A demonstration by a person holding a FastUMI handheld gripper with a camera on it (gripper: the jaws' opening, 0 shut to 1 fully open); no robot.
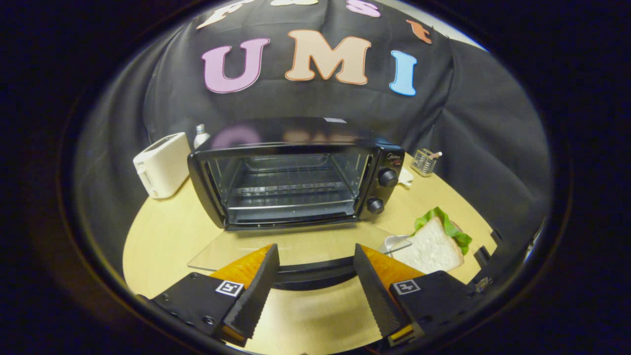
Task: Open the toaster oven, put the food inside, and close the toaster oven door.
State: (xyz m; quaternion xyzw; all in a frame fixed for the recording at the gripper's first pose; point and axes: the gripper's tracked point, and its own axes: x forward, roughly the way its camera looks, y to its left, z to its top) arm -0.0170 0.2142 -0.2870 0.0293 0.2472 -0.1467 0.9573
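A black toaster oven (pixel 296 182) stands at the middle of the wooden table with its glass door (pixel 296 246) folded down flat toward me. The door's dark handle (pixel 313 273) runs across just ahead of my fingers. Inside, a wire rack (pixel 291 190) sits bare. A sandwich (pixel 438 244) of white bread and green lettuce lies on the table right of the door, ahead of the right finger. My gripper (pixel 313 291) is open, fingers wide apart with nothing between them, hovering over the near table just short of the handle.
A white toaster (pixel 160 165) stands left of the oven with a small bottle (pixel 200 135) behind it. A wire holder (pixel 425 161) sits at the back right. Two knobs (pixel 382 190) are on the oven's right panel. The round table's (pixel 162 236) near edge curves below my fingers.
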